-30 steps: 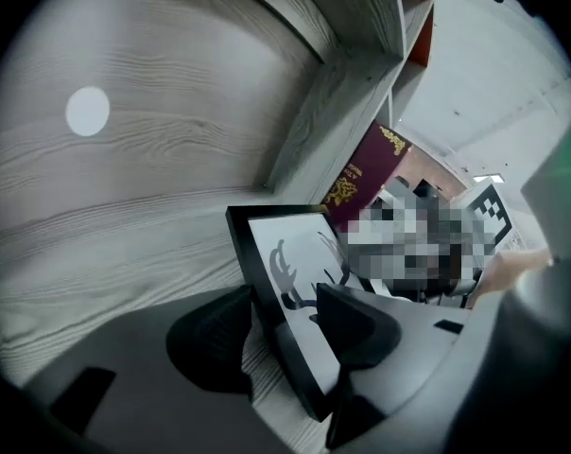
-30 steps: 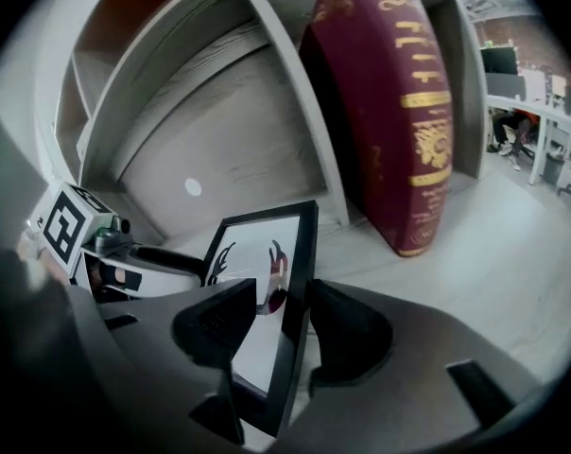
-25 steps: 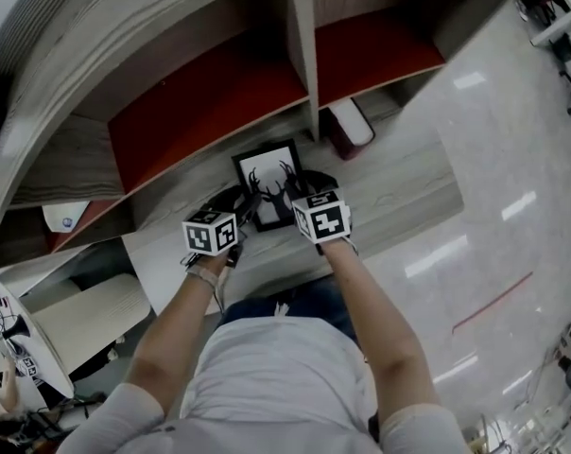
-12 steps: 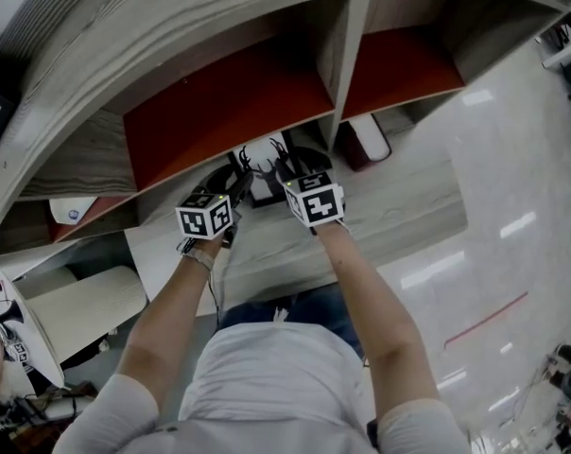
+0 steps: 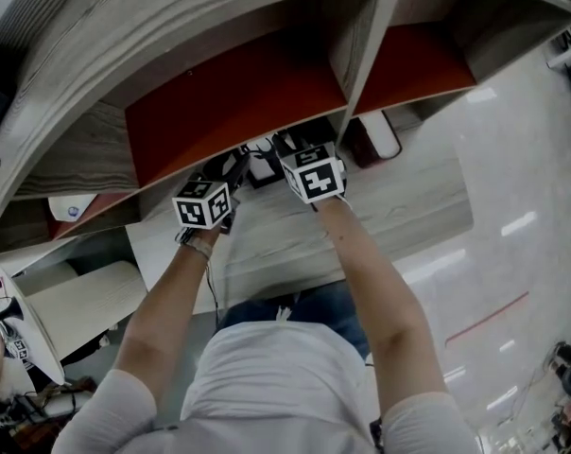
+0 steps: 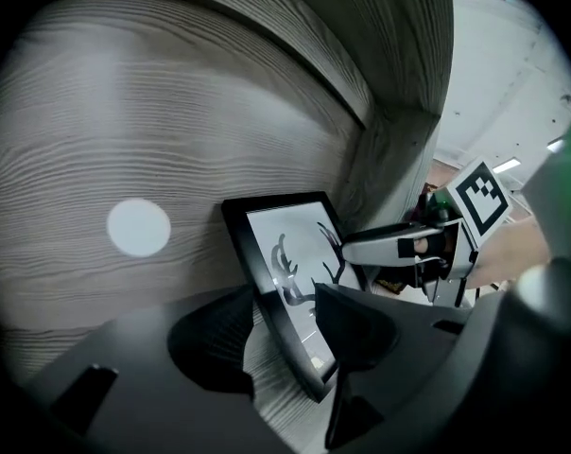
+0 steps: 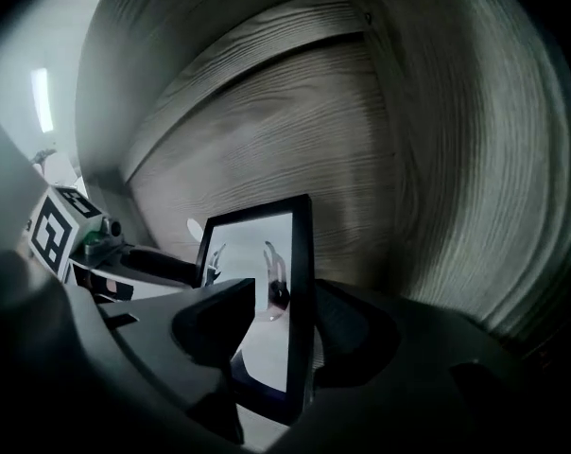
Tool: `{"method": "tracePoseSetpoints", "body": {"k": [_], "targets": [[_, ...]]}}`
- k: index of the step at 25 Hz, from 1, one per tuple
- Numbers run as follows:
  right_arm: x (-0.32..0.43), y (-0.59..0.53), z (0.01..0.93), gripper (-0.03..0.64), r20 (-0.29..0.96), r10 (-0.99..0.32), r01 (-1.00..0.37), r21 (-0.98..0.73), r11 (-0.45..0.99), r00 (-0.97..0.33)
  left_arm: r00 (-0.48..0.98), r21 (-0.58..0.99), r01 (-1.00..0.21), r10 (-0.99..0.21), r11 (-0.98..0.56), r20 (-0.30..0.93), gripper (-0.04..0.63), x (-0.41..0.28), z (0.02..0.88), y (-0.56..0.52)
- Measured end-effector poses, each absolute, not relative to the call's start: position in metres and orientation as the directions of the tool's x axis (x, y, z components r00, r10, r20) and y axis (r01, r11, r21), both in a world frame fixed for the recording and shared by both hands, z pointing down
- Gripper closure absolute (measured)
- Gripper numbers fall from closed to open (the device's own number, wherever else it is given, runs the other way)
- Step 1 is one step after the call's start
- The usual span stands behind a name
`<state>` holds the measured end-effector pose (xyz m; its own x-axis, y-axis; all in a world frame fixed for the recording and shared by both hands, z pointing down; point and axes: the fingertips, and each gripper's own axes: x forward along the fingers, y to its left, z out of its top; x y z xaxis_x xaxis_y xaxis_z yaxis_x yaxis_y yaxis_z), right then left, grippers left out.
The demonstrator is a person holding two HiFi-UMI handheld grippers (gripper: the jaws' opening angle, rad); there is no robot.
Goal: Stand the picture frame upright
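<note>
A black picture frame (image 6: 287, 274) with an antler print stands tilted up on its edge on the grey wooden ledge (image 5: 399, 206). In the head view only a sliver of the frame (image 5: 264, 166) shows between the two grippers. My left gripper (image 6: 284, 340) is shut on the frame's lower left edge, one jaw behind it and one in front. My right gripper (image 7: 284, 334) is shut on the frame's (image 7: 267, 287) right edge. From above, the left gripper (image 5: 231, 170) and right gripper (image 5: 287, 146) sit close together under the shelf divider (image 5: 361, 50).
Red-backed shelf compartments (image 5: 238, 93) rise behind the ledge, split by the wooden divider. A white-topped red box (image 5: 378, 138) lies to the right on the ledge. A white object (image 5: 73, 211) sits low at the left. Glossy floor (image 5: 522, 225) lies to the right.
The frame lay flat on the ledge a second ago. Both grippers have moved toward the shelf back and tipped it up, so it is now nearly hidden from above.
</note>
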<state>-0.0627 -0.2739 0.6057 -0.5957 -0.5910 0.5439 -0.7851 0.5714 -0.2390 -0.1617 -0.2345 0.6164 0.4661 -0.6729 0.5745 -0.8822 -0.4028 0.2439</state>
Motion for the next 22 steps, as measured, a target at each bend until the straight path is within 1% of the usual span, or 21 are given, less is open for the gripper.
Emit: {"method": "tracePoseSetpoints", "body": {"k": [3, 8, 15, 22], "targets": [[-0.066, -0.273, 0.607, 0.428, 0.542, -0.588, -0.784, -0.254, 0.566, -0.600, 0.456, 0.238, -0.888, -0.687, -0.393, 0.566, 0.387, -0.164, 0.613, -0.236], [-0.067, -0.279, 0.595, 0.428, 0.497, -0.629, -0.792, -0.244, 0.559, -0.598, 0.446, 0.217, -0.893, -0.712, -0.394, 0.543, 0.391, -0.166, 0.604, -0.241], [-0.072, -0.293, 0.569, 0.425, 0.432, -0.665, -0.784, -0.198, 0.589, -0.609, 0.422, 0.181, -0.905, -0.751, -0.386, 0.508, 0.396, -0.171, 0.590, -0.251], [-0.073, -0.295, 0.561, 0.421, 0.405, -0.680, -0.782, -0.174, 0.598, -0.611, 0.416, 0.162, -0.908, -0.780, -0.386, 0.467, 0.399, -0.170, 0.571, -0.260]]}}
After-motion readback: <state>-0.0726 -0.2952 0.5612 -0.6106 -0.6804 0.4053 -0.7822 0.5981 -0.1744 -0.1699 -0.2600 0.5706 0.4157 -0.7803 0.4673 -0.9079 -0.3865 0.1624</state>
